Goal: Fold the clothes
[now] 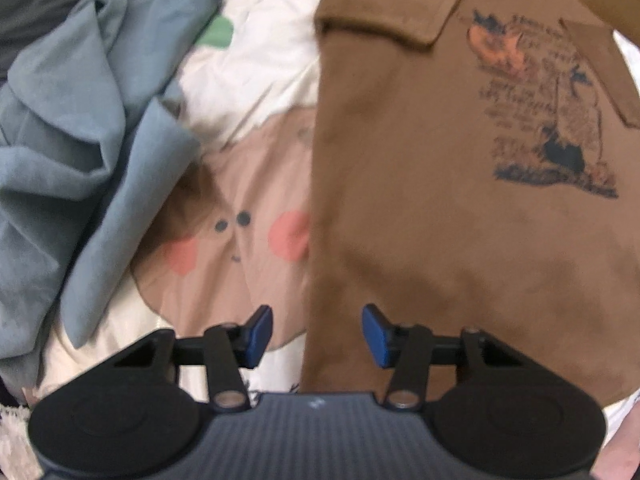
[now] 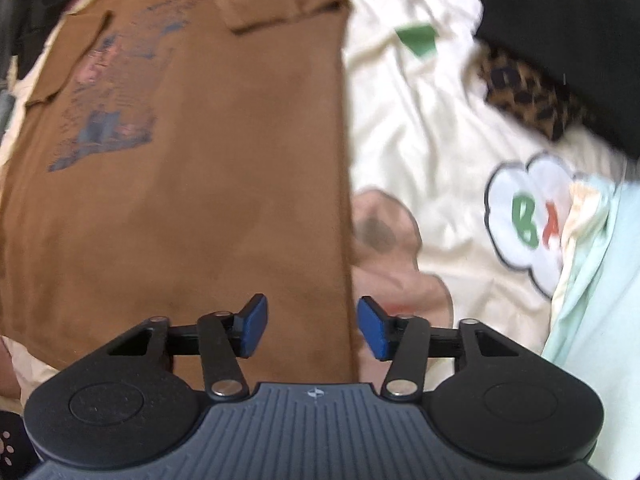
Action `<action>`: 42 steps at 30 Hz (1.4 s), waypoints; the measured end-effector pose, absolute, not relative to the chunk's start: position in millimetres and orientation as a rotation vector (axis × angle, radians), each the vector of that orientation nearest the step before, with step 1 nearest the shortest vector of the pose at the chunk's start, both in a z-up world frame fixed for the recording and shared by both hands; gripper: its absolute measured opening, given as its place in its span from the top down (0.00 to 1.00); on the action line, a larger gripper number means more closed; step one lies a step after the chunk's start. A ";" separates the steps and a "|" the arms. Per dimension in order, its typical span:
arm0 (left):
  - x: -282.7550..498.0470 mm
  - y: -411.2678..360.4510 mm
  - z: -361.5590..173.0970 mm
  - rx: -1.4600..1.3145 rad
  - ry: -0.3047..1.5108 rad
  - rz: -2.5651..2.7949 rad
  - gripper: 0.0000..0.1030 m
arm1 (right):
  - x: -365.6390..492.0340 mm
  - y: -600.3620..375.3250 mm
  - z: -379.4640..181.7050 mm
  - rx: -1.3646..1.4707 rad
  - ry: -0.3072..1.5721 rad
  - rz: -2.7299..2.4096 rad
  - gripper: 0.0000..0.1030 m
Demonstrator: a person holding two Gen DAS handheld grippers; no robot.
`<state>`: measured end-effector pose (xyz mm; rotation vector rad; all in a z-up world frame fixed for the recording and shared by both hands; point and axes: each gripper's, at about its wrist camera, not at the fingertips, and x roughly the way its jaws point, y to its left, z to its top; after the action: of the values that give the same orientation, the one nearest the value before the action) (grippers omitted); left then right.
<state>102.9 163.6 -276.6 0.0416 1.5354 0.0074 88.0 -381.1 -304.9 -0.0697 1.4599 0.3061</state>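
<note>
Soft, even indoor light; motion blur throughout, fisheye bending at edges.

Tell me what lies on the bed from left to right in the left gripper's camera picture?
Crumpled blue garment → cartoon face printed on the bedsheet → brown T-shirt laid flat, its graphic print furthest right.

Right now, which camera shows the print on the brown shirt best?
The left wrist view: the print is larger and clearer there. In the right wrist view the print sits off to the left, smaller and more blurred.
</note>
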 end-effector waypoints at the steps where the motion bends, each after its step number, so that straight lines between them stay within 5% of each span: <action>1: 102.0 165.9 -281.5 0.032 1.553 0.011 0.59 | 87.2 -384.3 -310.5 -0.064 1.476 0.301 0.52; 3: 100.0 169.8 -290.9 0.007 1.582 0.021 0.67 | 84.0 -389.4 -318.5 -0.063 1.500 0.289 0.52; 8: 95.1 171.5 -307.0 -0.003 1.631 0.030 0.68 | 77.6 -400.0 -328.5 -0.070 1.545 0.262 0.52; 11: 93.4 170.6 -311.6 0.007 1.648 0.030 0.68 | 76.0 -404.5 -330.8 -0.062 1.565 0.257 0.68; 25: 88.2 160.3 -325.4 0.064 1.677 -0.001 0.62 | 64.6 -396.5 -348.0 -0.096 1.604 0.197 0.66; 27: 88.3 157.8 -324.6 0.085 1.675 0.005 0.72 | 61.1 -394.9 -348.4 -0.109 1.603 0.220 0.69; 30: 87.4 155.2 -318.6 0.104 1.685 0.012 0.89 | 58.4 -395.6 -347.7 -0.111 1.626 0.231 0.95; 35: 87.5 156.9 -300.5 0.075 1.679 0.020 0.98 | 56.0 -399.9 -332.2 -0.111 1.615 0.202 0.99; 42: 81.1 158.8 -288.1 0.060 1.669 0.031 0.98 | 49.6 -412.0 -321.0 -0.103 1.604 0.174 1.00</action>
<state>81.1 158.8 -288.1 0.0598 1.6689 0.0313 49.6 -412.0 -321.0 -0.1028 1.6042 0.1741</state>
